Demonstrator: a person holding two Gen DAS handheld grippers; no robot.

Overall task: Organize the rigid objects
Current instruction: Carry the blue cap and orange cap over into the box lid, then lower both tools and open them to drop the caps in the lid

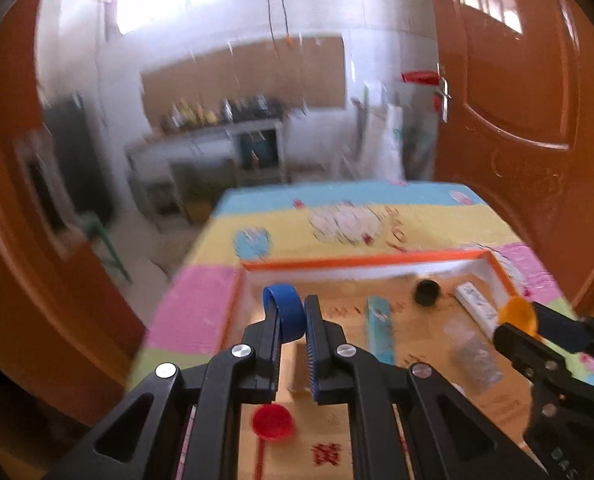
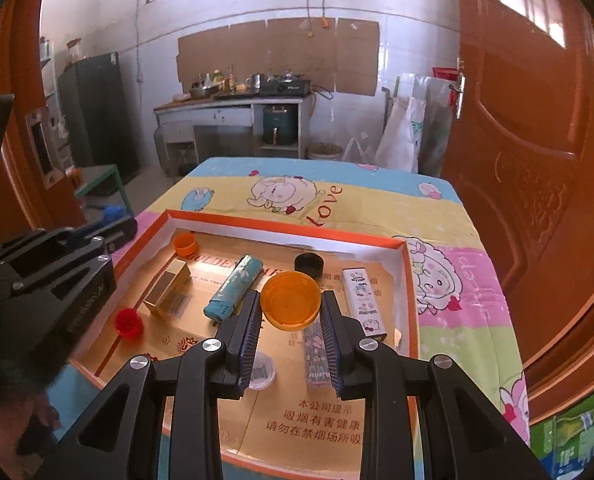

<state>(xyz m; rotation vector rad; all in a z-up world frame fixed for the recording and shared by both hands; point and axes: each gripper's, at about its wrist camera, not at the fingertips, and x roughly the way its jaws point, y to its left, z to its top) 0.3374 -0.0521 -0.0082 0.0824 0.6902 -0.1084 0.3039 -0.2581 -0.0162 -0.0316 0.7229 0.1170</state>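
**Both grippers hold bottle caps over the tray**

Left wrist view: the left gripper [image 1: 292,322] is clamped narrow on a blue cap [image 1: 287,312] above the orange-rimmed tray [image 1: 361,261]. A red cap [image 1: 272,422] lies on the tray floor beneath it.

Right wrist view: the right gripper [image 2: 290,322] pinches an orange cap [image 2: 290,300] over the tray [image 2: 281,227]; a teal lighter [image 2: 233,288] lies left of that cap, a black cap [image 2: 308,263] beyond it.

A shallow orange-rimmed cardboard tray [image 2: 411,280] lies on the bench [image 2: 437,216]. In it, from left to right: a small red plastic cap [image 2: 128,322], a gold cardboard box [image 2: 168,290], a teal plastic lighter [image 2: 235,286] and a white printed lighter [image 2: 365,294]. Behind them are a small orange cap [image 2: 185,243] and a black round cap [image 2: 308,263].
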